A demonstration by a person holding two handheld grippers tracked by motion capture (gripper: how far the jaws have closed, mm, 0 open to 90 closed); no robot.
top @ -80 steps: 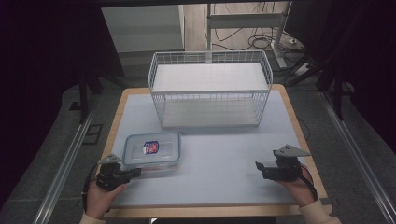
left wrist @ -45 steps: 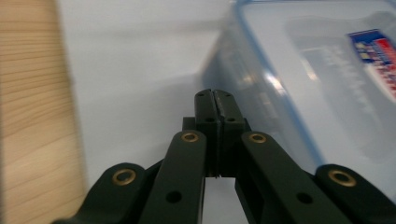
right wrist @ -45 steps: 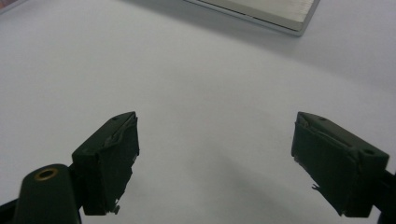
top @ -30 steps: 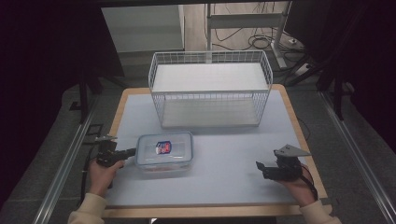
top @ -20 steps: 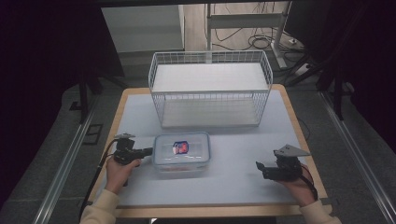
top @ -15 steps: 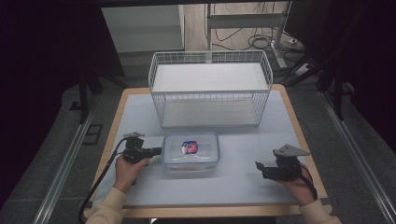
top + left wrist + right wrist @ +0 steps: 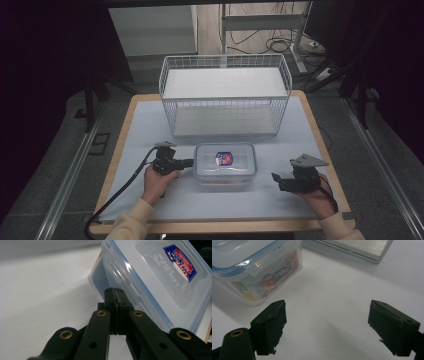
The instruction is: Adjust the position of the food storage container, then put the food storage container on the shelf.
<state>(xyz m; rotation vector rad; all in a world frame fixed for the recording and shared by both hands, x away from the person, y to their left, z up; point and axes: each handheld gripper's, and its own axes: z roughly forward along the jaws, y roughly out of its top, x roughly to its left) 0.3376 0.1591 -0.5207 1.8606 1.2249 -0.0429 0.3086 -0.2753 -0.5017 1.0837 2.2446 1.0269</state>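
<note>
Plastic box (image 7: 225, 164) sat lid-on near the table's (image 7: 150, 125) centre, at about 6 o'clock from the wire basket (image 7: 225, 97) and well short of it. My left gripper (image 7: 186, 162) lay at the box's 9 o'clock side, jaws pressed fully together with nothing between them, tips touching or all but touching the box's (image 7: 150, 282) end wall just below the lid latch; I could not tell which. I judged this a push, not a grasp. My right gripper (image 7: 276, 179) rested at the box's 4 o'clock, apart from it, jaws spread wide and holding nothing.

Progress, as I judged it: box brought to mid-table; no lift made, no latch opened, the basket not reached. What remained depended on whether the box was bound for the basket at 12 o'clock.

Containers: the box's clear walls (image 7: 259, 277) showed coloured printed paper or packets inside, orange and green; contents otherwise unreadable. A red-and-blue label (image 7: 224, 158) sat on the lid. The basket held nothing I could see.
</note>
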